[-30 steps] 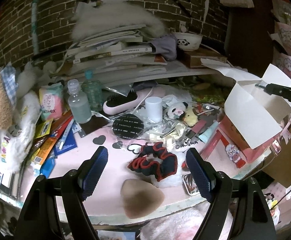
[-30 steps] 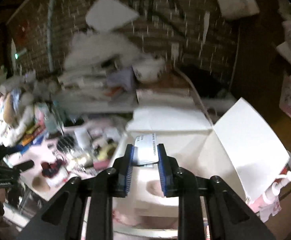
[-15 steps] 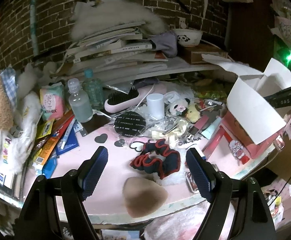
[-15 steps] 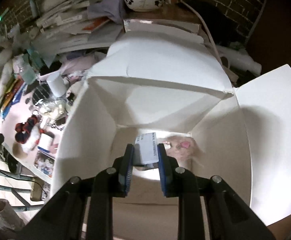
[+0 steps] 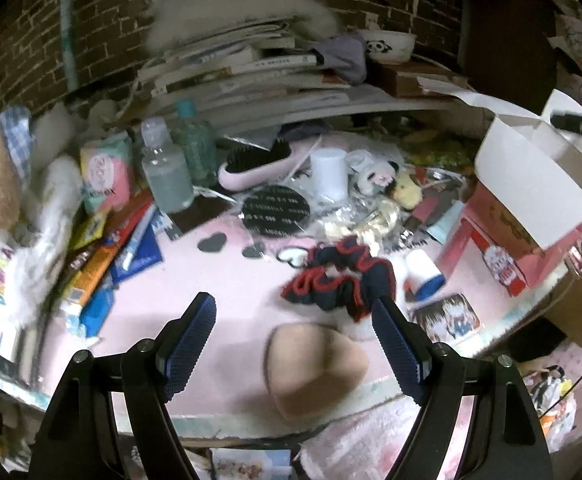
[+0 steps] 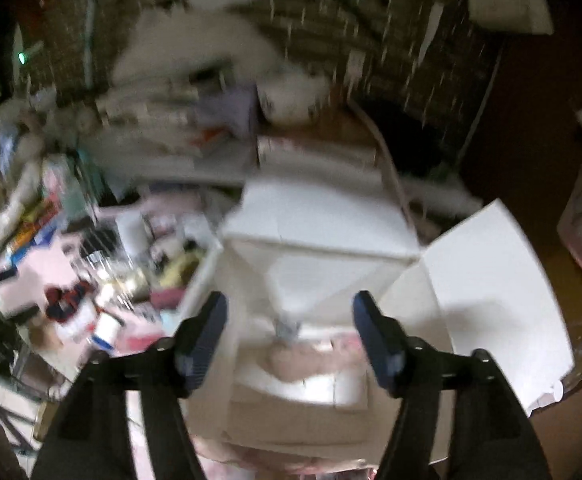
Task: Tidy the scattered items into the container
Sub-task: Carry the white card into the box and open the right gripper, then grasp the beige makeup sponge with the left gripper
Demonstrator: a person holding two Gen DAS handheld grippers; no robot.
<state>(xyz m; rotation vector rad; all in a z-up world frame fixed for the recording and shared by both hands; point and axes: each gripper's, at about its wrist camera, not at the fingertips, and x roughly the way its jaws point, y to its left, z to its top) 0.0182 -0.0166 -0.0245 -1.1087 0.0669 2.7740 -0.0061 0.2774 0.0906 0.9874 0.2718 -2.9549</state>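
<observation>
In the left wrist view my left gripper (image 5: 293, 303) stands open, low over the pink table (image 5: 211, 280). A tan puff (image 5: 315, 364) lies between and just under its fingers. The navy-and-red scrunchie (image 5: 339, 276) sits just beyond, by the right fingertip. The white box (image 5: 531, 188) stands at the right, with part of the other gripper (image 5: 579, 126) above it. In the blurred right wrist view my right gripper (image 6: 290, 300) hangs over the open box (image 6: 483, 280), its jaws opening with nothing between them. A small pale packet (image 6: 287, 326) and a pinkish item (image 6: 291, 360) lie inside.
A white bottle with a blue cap (image 5: 423, 272), a black round disc (image 5: 277, 210), a pink hairbrush (image 5: 259, 162), two clear bottles (image 5: 167, 172) and pens crowd the table. Books (image 5: 251, 76) are stacked behind. A red carton (image 5: 503, 240) props up the box.
My right gripper's jaws have spread and let go of the white packet, which now lies in the box; the gripper has drawn back from the box. My left gripper has sunk slightly toward the puff.
</observation>
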